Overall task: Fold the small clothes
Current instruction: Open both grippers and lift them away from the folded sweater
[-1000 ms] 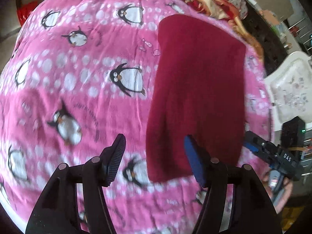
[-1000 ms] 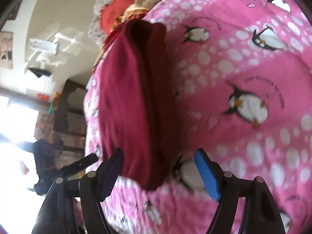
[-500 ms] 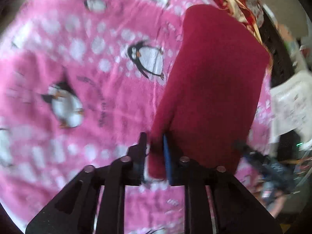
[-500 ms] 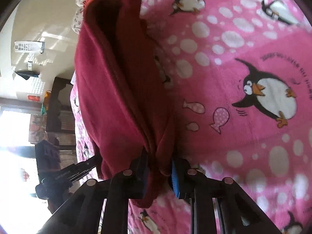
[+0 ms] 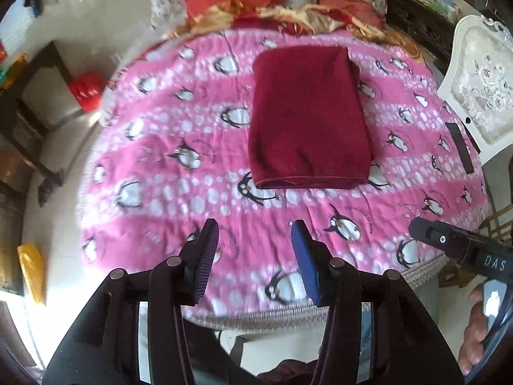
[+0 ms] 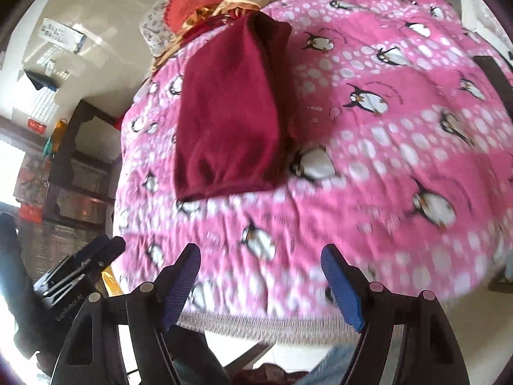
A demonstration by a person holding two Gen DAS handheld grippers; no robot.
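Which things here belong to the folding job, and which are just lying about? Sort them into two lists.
Part of the job:
- folded maroon garment
- left gripper, open
- right gripper, open
- pink penguin blanket, the folding surface

Just lying about:
- white ornate chair
- red and gold fabrics beyond the blanket
- red bag on the floor

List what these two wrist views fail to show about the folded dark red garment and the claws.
- Dark red garment: its inner layers and underside are hidden by its own top layer in both views.
- Its far edge in the right wrist view merges with the heaped fabrics behind.
- Penguin blanket: near part motion-blurred.
- Right claw: only one tip shows in the left wrist view.
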